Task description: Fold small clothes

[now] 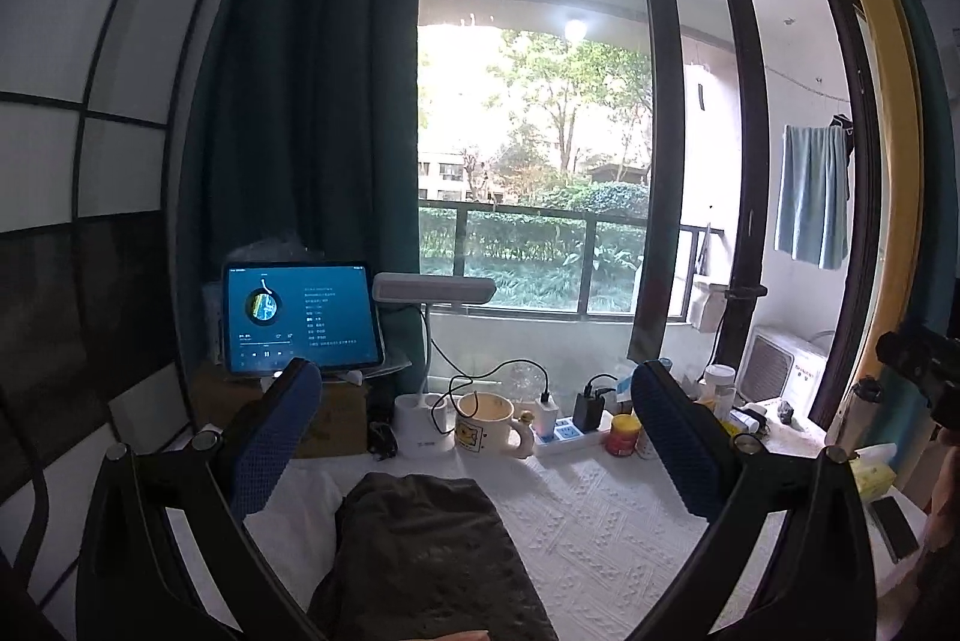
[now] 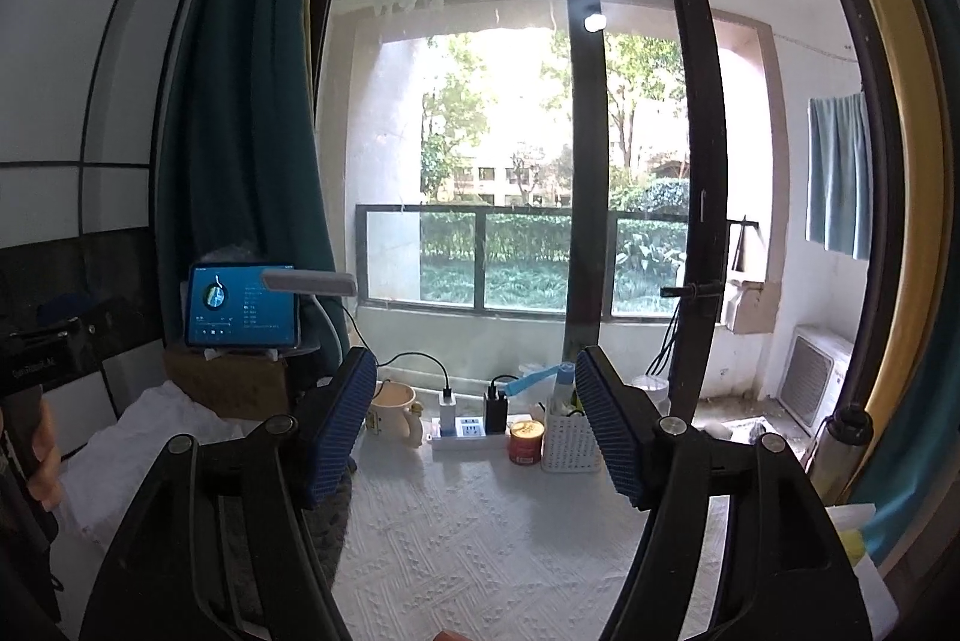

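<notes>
A dark grey-brown folded garment [image 1: 426,551] lies on the white textured tablecloth [image 1: 600,527], low between the left gripper's fingers. My left gripper [image 1: 474,401] is open and empty, raised above the garment. My right gripper [image 2: 474,389] is open and empty above bare cloth [image 2: 480,539]; an edge of the dark garment [image 2: 327,521] shows behind its left finger. The other gripper's body shows at the right edge of the left wrist view [image 1: 924,359] and at the left edge of the right wrist view [image 2: 42,359].
At the table's back stand a tablet [image 1: 300,317] on a cardboard box, a white desk lamp [image 1: 432,293], a mug [image 1: 486,422], a power strip [image 1: 570,434] with chargers, a red jar [image 1: 621,434] and a white basket [image 2: 567,440]. A large window stands behind.
</notes>
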Tool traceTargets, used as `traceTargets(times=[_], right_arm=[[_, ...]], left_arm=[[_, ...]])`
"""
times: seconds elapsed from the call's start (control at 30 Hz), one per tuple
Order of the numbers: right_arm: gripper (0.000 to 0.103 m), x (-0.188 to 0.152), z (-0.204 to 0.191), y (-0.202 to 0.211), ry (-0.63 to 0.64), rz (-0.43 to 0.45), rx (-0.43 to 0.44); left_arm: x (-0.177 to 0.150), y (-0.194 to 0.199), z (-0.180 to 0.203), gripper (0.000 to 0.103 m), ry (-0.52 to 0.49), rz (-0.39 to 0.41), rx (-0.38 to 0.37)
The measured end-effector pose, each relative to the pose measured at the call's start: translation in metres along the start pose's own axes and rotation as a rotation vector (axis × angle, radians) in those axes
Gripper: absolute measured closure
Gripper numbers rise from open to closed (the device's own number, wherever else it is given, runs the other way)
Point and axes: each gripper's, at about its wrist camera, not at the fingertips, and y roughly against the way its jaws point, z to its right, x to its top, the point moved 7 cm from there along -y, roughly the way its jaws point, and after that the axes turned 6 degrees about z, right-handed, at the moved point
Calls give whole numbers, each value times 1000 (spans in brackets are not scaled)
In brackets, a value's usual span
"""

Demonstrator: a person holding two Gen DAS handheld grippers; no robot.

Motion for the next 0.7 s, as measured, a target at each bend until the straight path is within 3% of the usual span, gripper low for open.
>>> traceTargets(times=[0.7], right_arm=[[31,-16,17,-35,-14,-65,-17]], left_arm=[[-17,-33,9,1,1,-82,-14]])
